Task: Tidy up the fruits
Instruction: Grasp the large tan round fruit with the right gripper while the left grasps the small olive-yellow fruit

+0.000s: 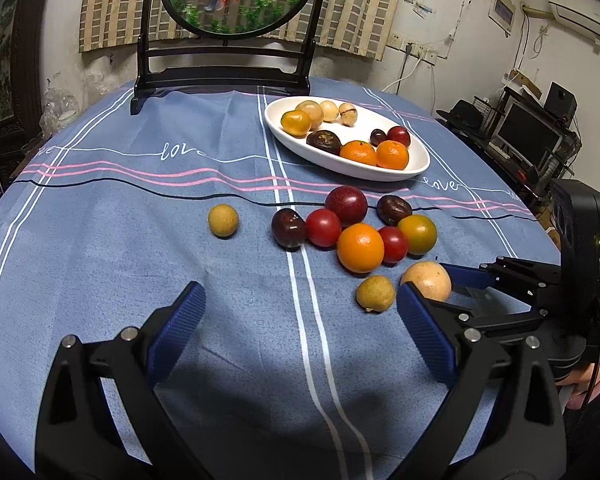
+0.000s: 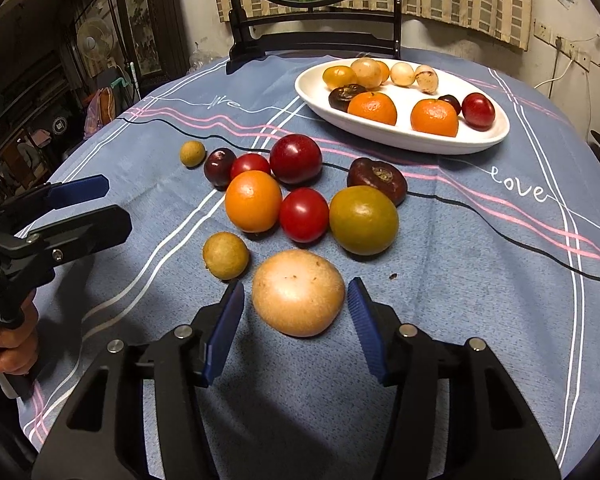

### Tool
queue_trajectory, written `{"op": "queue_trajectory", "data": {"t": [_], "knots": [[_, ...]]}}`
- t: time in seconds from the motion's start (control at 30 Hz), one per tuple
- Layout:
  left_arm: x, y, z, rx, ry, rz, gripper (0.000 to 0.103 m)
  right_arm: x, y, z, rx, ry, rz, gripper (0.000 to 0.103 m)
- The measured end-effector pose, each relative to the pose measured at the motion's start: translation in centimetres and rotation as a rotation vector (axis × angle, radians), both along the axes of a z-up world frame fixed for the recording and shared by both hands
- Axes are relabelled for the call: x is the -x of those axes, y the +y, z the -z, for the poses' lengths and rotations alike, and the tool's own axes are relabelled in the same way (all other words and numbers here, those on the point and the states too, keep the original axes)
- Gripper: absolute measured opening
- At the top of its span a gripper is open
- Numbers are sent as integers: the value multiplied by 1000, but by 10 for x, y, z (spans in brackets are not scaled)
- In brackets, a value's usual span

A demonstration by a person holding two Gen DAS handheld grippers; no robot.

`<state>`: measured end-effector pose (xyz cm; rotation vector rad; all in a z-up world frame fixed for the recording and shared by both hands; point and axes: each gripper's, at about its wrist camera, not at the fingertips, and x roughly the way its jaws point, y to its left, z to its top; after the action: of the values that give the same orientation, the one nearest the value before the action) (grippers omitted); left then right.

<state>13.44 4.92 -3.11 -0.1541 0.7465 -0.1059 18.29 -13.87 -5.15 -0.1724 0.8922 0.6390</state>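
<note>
Here the right gripper (image 2: 296, 316) straddles a pale tan fruit (image 2: 298, 293), round and faintly speckled, its ribbed blue pads (image 2: 228, 328) standing just off either side, apart and not pressing. The left gripper (image 1: 300, 332) hangs wide open over bare blue tablecloth (image 1: 120, 248), a woven fabric with white and pink stripes. Beyond the tan fruit lie a glossy orange (image 2: 253, 201), red tomatoes (image 2: 304, 215) and a small matte longan (image 2: 225, 255). The smooth white oval dish (image 2: 400, 140) farther back holds more fruit
</note>
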Motion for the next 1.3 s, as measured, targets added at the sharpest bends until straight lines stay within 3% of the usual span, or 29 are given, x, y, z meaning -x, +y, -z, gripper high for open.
{"op": "queue_trajectory", "data": {"t": [0.3, 0.47, 0.7, 0.83, 0.97, 1.13, 1.3], "knots": [[0, 0, 1, -7, 4, -3, 98, -1, 0, 2, 3, 11, 8, 47], [-1, -1, 3, -11, 16, 1, 98, -2, -12, -6, -50, -2, 39, 47], [-3, -16, 8, -34, 36, 82, 96, -8, -28, -13, -99, -1, 108, 47], [-8, -29, 13, -34, 71, 159, 73, -6, -31, -16, -107, -12, 121, 47], [-16, -37, 18, -19, 108, 193, 57, -5, -35, -19, -124, -11, 121, 47], [-29, -48, 22, -14, 139, 208, 49, -3, -37, -20, -135, -5, 125, 47], [-36, -61, 24, -54, 141, 218, 49, -2, -40, -22, -150, -7, 126, 47]]}}
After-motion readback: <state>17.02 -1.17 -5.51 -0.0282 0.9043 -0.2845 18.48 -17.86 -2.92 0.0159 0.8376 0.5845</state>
